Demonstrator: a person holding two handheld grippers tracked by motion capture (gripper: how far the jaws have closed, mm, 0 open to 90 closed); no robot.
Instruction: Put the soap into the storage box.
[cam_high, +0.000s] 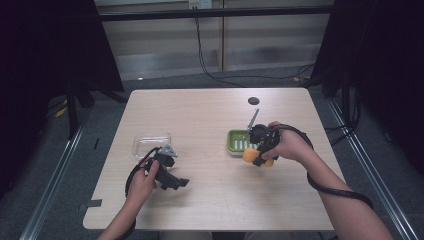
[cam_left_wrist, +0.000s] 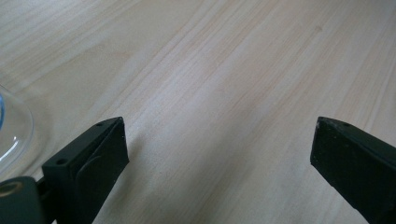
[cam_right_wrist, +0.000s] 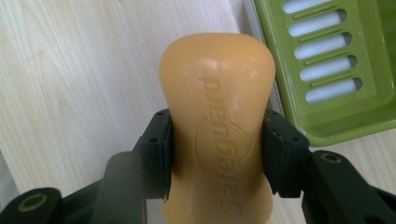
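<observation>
The right gripper (cam_right_wrist: 217, 154) holds an orange soap bar (cam_right_wrist: 217, 126), jaws clamped on its waist, just beside the green slotted soap dish (cam_right_wrist: 341, 112), above the counter (cam_high: 210, 115). To seat it well, I would carry the bar over the dish, level it, lower, then release. The dish is empty. The left gripper (cam_left_wrist: 219, 149) rests near a clear, seemingly empty container (cam_high: 151, 142), jaws wide around nothing.

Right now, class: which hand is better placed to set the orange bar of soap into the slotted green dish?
Right. The right gripper already clamps the orange bar of soap beside the slotted green dish; the left gripper is open, far off.
</observation>
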